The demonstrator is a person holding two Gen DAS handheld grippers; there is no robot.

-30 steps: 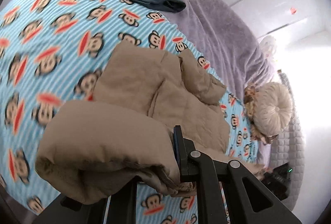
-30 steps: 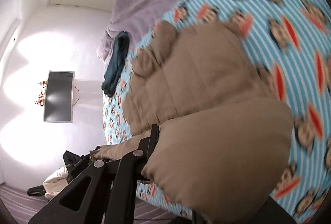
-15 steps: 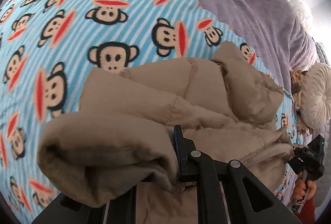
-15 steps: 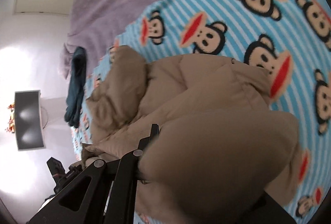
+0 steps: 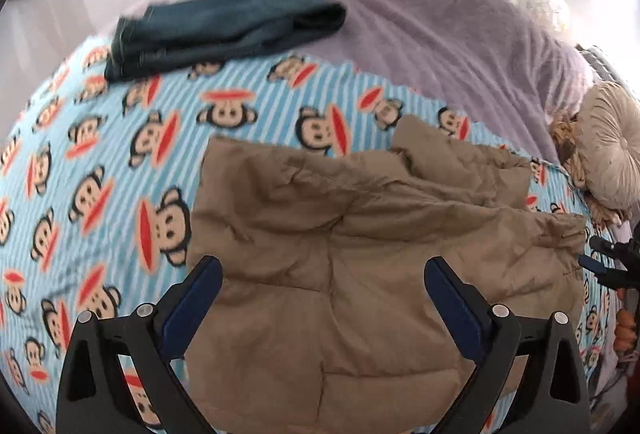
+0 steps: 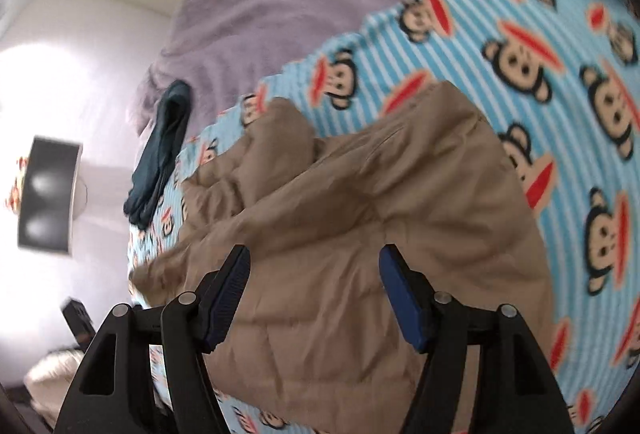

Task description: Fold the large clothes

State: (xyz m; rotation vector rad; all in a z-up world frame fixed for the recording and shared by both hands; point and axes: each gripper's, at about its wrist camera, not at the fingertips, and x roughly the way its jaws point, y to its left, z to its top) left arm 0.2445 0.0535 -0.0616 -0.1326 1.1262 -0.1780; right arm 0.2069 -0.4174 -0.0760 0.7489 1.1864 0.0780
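Both my claws are opening: left claw [image 5: 322, 274] wide, right claw [image 6: 314, 268] partway, the puffy tan quilted jacket [image 5: 360, 254] just released, folded on the monkey-print bed [image 5: 120, 153], dark jeans [image 5: 224, 29] at eleven o'clock.

A home bedroom — beyond the jaws a monkey-print blanket [image 5: 120, 169] covers a bed, a lilac throw [image 5: 440, 33] past it, a round cushion [image 5: 612, 141] right — a wall-mounted screen [image 6: 48, 193] left.
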